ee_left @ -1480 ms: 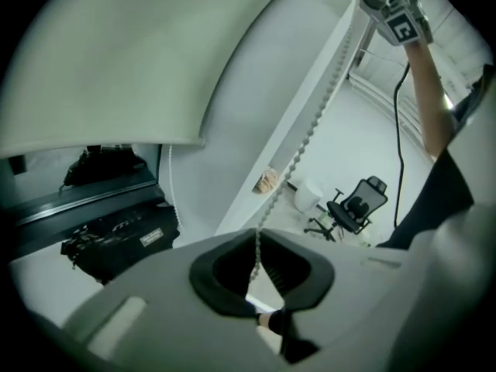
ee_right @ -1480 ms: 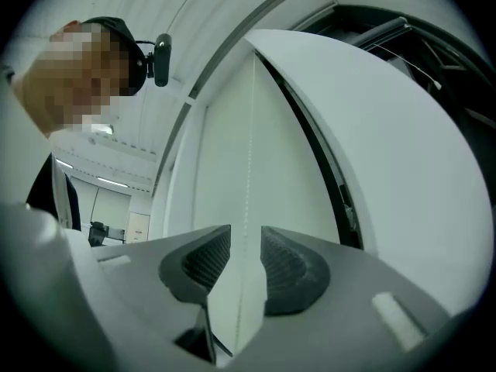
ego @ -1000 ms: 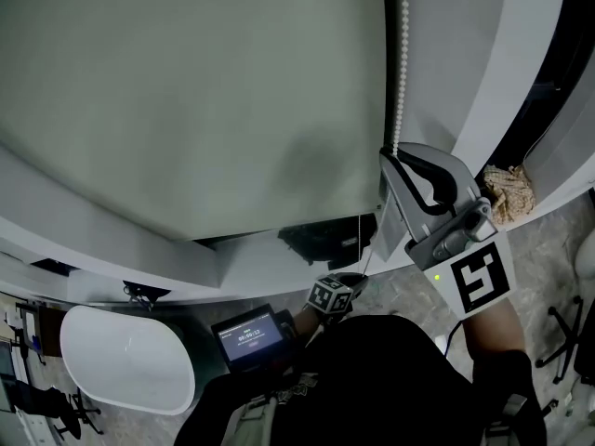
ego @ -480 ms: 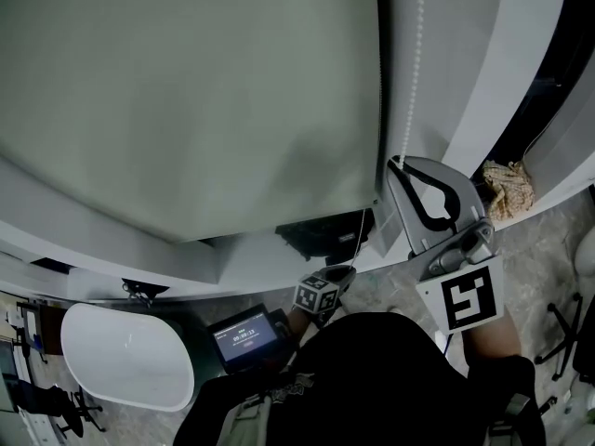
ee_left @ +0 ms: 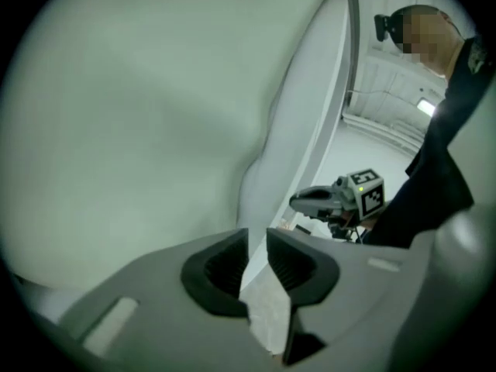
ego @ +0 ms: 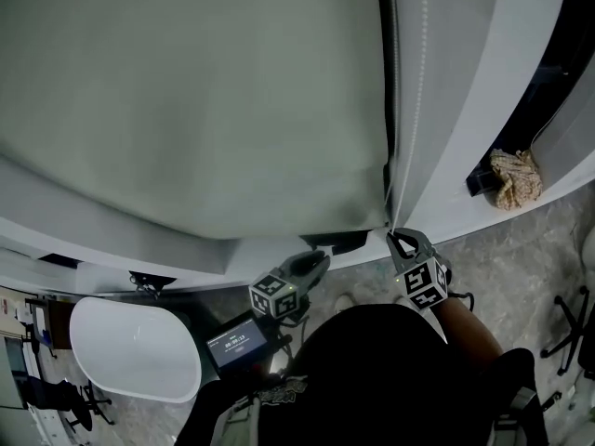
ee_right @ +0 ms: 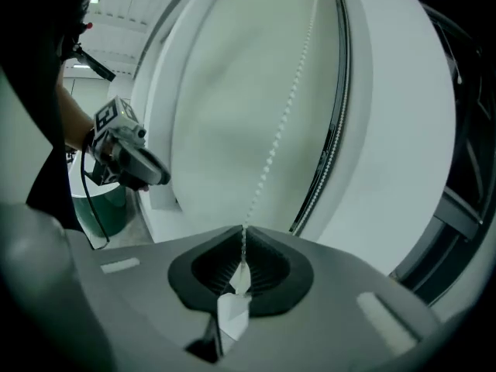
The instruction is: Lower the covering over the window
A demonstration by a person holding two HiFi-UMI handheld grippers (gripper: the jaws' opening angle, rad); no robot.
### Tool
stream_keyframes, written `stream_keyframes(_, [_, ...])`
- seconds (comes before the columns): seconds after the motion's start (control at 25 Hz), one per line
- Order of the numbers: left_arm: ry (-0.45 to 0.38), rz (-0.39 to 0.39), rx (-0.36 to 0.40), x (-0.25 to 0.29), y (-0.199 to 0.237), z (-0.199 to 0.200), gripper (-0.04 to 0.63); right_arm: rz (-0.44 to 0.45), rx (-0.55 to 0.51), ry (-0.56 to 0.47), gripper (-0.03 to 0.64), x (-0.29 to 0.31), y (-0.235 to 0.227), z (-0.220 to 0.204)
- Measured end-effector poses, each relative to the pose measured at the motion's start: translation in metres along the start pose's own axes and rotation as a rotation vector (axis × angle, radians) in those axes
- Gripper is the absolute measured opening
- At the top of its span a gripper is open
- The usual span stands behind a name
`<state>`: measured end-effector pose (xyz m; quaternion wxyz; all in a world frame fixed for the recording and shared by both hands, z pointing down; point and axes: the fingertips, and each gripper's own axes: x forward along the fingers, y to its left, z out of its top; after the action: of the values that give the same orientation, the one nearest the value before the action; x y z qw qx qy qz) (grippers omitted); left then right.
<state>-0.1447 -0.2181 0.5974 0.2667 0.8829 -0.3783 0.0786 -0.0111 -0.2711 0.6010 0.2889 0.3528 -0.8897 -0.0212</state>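
Note:
The grey-green roller blind (ego: 186, 91) fills most of the head view; its lower edge hangs just above the white sill (ego: 279, 249). A white bead chain (ego: 418, 110) runs down the frame beside it. My right gripper (ego: 400, 240) is low at the sill, shut on the bead chain (ee_right: 267, 165), which enters between its pads (ee_right: 221, 266). My left gripper (ego: 319, 258) is under the blind's lower edge, left of the right one. Its jaws are opening and nothing lies between them (ee_left: 257, 245). It sees the right gripper (ee_left: 329, 200) ahead.
A crumpled cloth (ego: 516, 177) lies on the sill at the right. Below are a white oval basin (ego: 135, 347), a small lit screen (ego: 234, 342) and a chair base (ego: 567, 328) on the stone floor. The person's dark torso fills the bottom centre.
My right gripper has come down along the frame with the chain in it. The blind's lower edge has dropped and the dark gap under it has narrowed. The left gripper has shifted left.

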Motion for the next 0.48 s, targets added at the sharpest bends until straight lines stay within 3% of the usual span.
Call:
stream_keyframes(0.28, [-0.198, -0.124, 0.051, 0.036, -0.042, 0.067, 0.067, -0.038, 0.046, 0.01, 0.014, -0.003, -0.018, -0.005])
stream_keyframes(0.48, [-0.239, -0.208, 0.137, 0.056, -0.067, 0.111, 0.066, -0.084, 0.072, 0.037, 0.014, -0.017, -0.032, -0.015])
